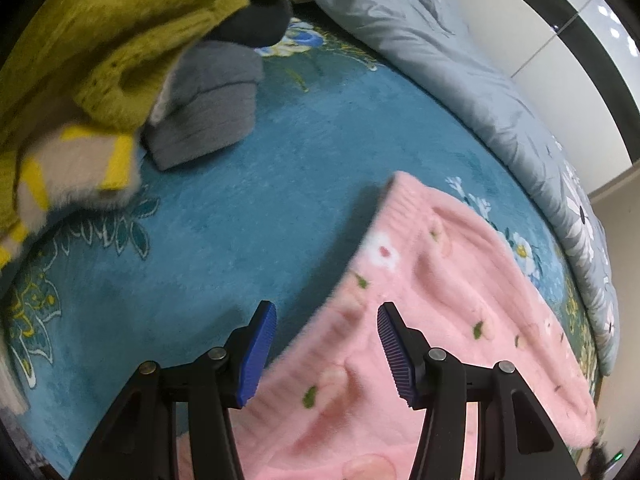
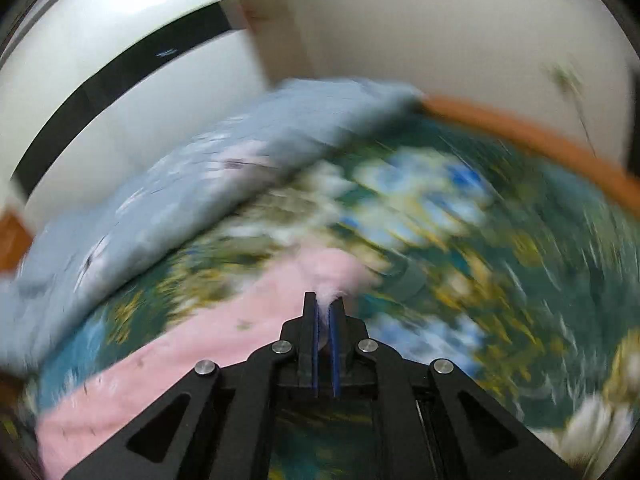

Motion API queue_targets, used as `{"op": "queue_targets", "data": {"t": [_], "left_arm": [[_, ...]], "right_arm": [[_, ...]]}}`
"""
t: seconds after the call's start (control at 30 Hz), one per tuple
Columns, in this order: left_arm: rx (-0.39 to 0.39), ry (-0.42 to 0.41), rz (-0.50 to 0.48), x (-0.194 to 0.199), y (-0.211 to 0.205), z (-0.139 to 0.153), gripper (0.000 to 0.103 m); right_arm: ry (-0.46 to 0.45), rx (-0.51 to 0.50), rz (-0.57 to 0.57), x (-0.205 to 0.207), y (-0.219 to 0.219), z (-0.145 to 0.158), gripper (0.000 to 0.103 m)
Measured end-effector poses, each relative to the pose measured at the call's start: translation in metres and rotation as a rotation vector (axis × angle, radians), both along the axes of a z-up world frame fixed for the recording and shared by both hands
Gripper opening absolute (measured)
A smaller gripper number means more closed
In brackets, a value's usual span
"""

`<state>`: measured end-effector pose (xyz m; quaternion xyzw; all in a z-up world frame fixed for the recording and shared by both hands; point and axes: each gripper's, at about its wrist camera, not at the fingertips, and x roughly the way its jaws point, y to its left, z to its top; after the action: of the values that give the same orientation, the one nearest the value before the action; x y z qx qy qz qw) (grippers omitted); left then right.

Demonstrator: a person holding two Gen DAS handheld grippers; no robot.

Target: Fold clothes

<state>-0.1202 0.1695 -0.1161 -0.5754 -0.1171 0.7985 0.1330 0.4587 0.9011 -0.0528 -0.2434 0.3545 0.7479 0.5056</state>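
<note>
A pink fleece garment with small flower prints lies spread on the teal floral blanket. My left gripper hovers open over its left edge, its blue pads wide apart with nothing between them. In the right wrist view, which is blurred by motion, my right gripper is shut on a corner of the pink garment, and pink fluff sticks up between the fingertips.
A pile of clothes sits at the upper left: an olive-yellow knit, a folded grey piece and a dark item. A grey-blue quilt runs along the far side by the wall. An orange-brown bed edge shows at the right.
</note>
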Motion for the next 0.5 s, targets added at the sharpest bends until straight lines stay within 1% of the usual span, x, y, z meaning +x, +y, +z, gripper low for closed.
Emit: {"op": "queue_targets", "data": {"t": [0.03, 0.1, 0.27, 0.3, 0.33, 0.37, 0.4, 0.43, 0.47, 0.5], "left_arm": [[0.004, -0.006, 0.003, 0.001, 0.0, -0.002, 0.057], [0.011, -0.011, -0.003, 0.002, 0.0, -0.001, 0.057], [0.018, -0.005, -0.012, 0.003, -0.002, 0.004, 0.057], [0.021, -0.002, -0.01, 0.004, -0.004, 0.005, 0.057], [0.023, 0.0, -0.009, 0.004, -0.006, 0.006, 0.057], [0.025, 0.002, -0.009, 0.005, -0.008, 0.008, 0.057], [0.023, 0.002, -0.015, 0.005, -0.009, 0.008, 0.057], [0.02, -0.001, -0.023, 0.005, -0.01, 0.007, 0.057], [0.018, -0.005, -0.03, 0.005, -0.01, 0.005, 0.057], [0.018, -0.012, -0.037, 0.005, -0.01, 0.002, 0.057]], "right_arm": [[-0.038, -0.039, -0.023, 0.007, 0.001, -0.014, 0.005], [-0.1, -0.085, -0.028, 0.009, 0.001, -0.032, 0.005], [-0.117, -0.027, -0.046, 0.005, -0.012, -0.016, 0.005], [-0.119, -0.013, -0.049, 0.004, -0.015, -0.012, 0.008], [-0.121, 0.0, -0.053, 0.003, -0.017, -0.009, 0.016], [-0.123, 0.014, -0.057, 0.002, -0.02, -0.005, 0.026], [-0.124, 0.027, -0.06, 0.001, -0.022, -0.001, 0.031], [-0.126, 0.041, -0.064, 0.0, -0.025, 0.003, 0.041], [-0.129, 0.047, -0.055, -0.003, -0.028, 0.005, 0.043], [-0.121, 0.043, -0.023, -0.009, -0.035, 0.009, 0.043]]}}
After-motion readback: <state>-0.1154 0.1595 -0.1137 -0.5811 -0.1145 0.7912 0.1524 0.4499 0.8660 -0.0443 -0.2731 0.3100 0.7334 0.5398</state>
